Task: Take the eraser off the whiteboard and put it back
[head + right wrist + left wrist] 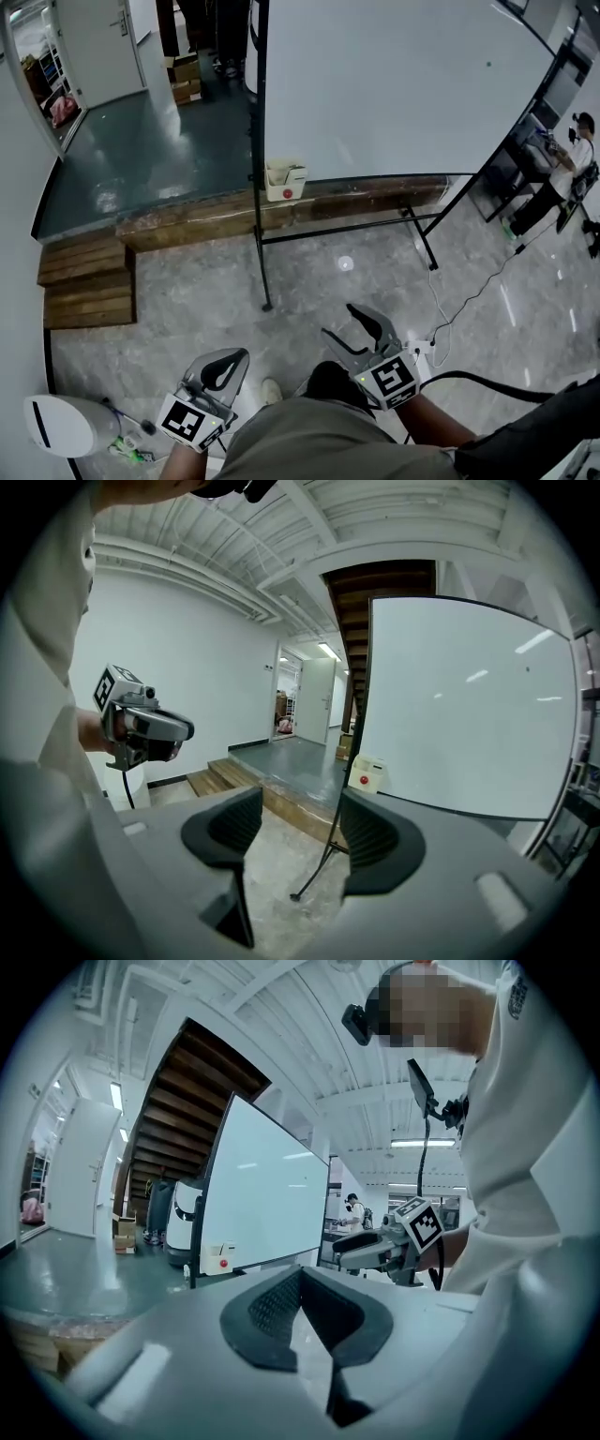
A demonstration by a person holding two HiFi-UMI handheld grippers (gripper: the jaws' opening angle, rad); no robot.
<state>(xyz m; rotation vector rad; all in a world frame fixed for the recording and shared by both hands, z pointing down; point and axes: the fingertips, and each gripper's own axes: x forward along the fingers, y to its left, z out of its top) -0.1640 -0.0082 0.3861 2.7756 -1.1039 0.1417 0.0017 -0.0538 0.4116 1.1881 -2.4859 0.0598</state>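
Both tongs are held low in front of the person, well short of the whiteboard (403,84). The right tongs (339,321) stand apart with nothing between them; the left tongs (234,361) are together and empty. The eraser (286,181) (I take it to be the cream block with the red dot) sits at 12 o'clock from the person, at the board's lower left corner, just beside the black frame post (257,141). From where I stand in the room, I judge these to be the hazards. An approach from 11 o'clock would likely knock a jaw against the post before the pads seat on the block. A grip on one corner only could let the block twist out and drop to the floor. A hard push on replacement may rock the free-standing board. The stand foot (267,305) at 12 o'clock and the white cable (441,309) at 2 o'clock lie on the floor near the walking line, so a step forward risks a trip. If the left tongs are to be used, they must be opened first.
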